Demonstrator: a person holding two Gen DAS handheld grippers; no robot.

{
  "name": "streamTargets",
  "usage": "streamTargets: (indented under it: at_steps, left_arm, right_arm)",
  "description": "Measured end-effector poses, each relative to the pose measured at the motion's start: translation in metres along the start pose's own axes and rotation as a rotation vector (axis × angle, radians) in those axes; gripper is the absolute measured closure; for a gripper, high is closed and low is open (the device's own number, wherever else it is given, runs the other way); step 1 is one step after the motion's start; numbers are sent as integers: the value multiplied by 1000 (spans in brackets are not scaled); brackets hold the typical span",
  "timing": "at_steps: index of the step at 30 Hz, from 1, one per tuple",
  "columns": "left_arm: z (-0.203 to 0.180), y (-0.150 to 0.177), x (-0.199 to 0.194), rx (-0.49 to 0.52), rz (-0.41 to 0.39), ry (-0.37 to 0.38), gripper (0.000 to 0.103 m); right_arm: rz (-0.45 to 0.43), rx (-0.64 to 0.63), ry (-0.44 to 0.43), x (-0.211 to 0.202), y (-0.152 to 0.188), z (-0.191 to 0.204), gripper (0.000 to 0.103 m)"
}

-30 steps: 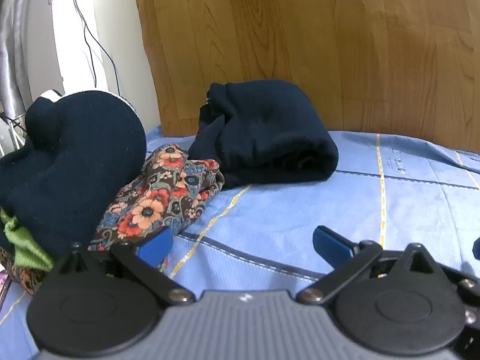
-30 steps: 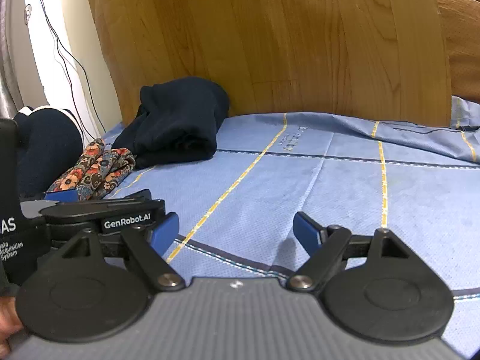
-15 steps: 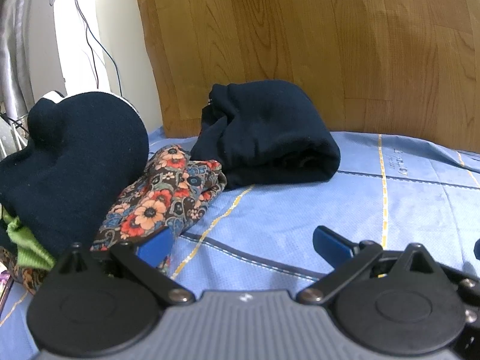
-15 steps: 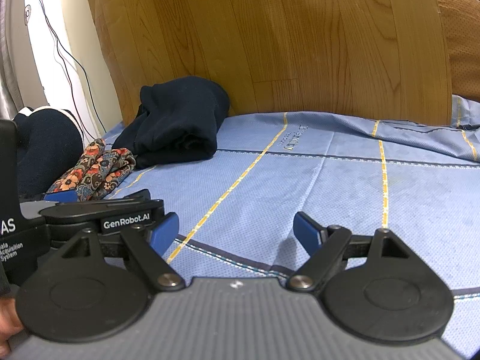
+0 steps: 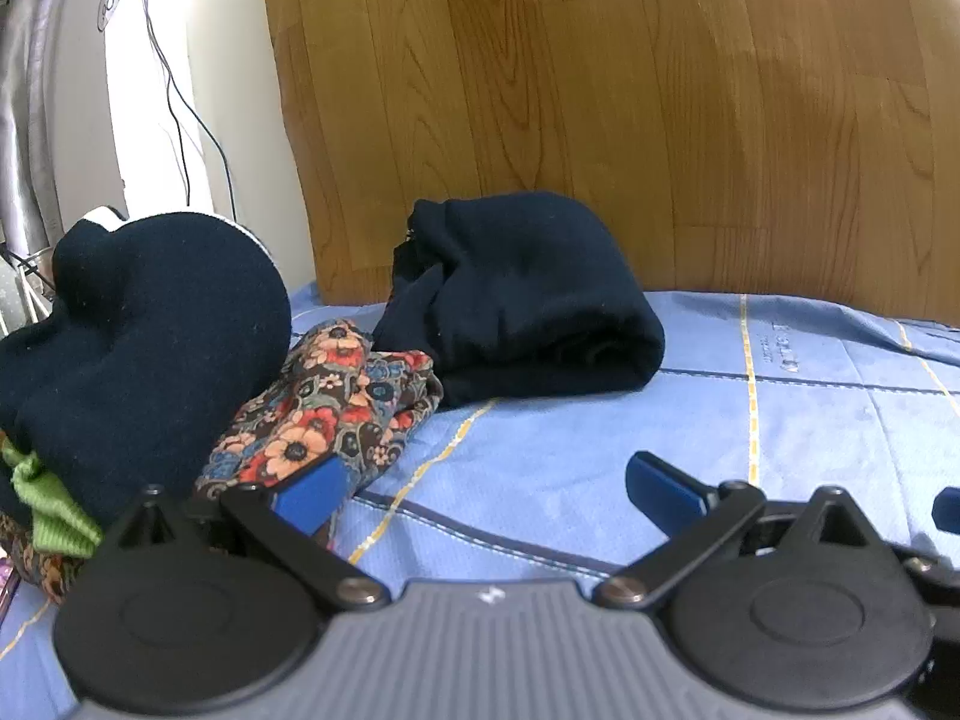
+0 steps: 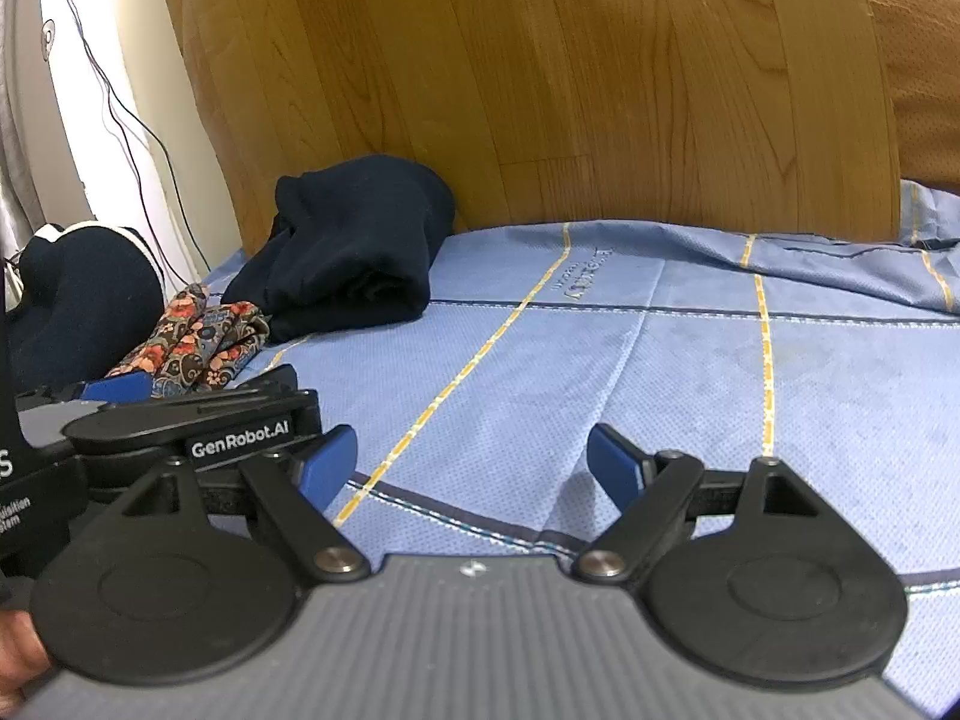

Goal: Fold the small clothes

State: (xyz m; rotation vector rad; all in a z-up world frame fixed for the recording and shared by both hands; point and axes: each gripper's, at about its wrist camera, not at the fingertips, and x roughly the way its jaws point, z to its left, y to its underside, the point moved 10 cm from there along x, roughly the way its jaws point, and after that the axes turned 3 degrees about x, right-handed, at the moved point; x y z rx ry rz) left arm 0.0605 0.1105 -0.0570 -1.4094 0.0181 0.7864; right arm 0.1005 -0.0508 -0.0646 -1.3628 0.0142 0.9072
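Note:
A folded navy garment (image 5: 528, 294) lies at the back of the blue bedsheet (image 5: 570, 438) against the wooden headboard; it also shows in the right wrist view (image 6: 354, 252). A floral patterned cloth (image 5: 330, 414) lies crumpled in front of it to the left, also in the right wrist view (image 6: 198, 342). My left gripper (image 5: 480, 486) is open and empty, low over the sheet, its left finger next to the floral cloth. My right gripper (image 6: 471, 465) is open and empty over bare sheet, with the left gripper's body (image 6: 198, 420) just to its left.
A pile with a dark navy garment (image 5: 138, 354) on top and a green cloth (image 5: 42, 498) beneath sits at the left. The wooden headboard (image 5: 600, 108) rises behind. Cables hang on the white wall (image 5: 174, 90). An orange cushion (image 6: 918, 72) is at the far right.
The left gripper has shifted slightly, so the clothes sit a little further right in its view. The right gripper has barely moved. Both stay open.

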Motion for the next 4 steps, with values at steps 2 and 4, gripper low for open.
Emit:
streamTargets:
  at_steps: [2, 4]
  left_arm:
    - [0, 0, 0, -1, 4, 1, 0]
    - [0, 1, 0, -2, 10, -4, 0]
  right_arm:
    - [1, 0, 0, 0, 0, 0, 17]
    - [1, -2, -1, 0, 0, 1, 17]
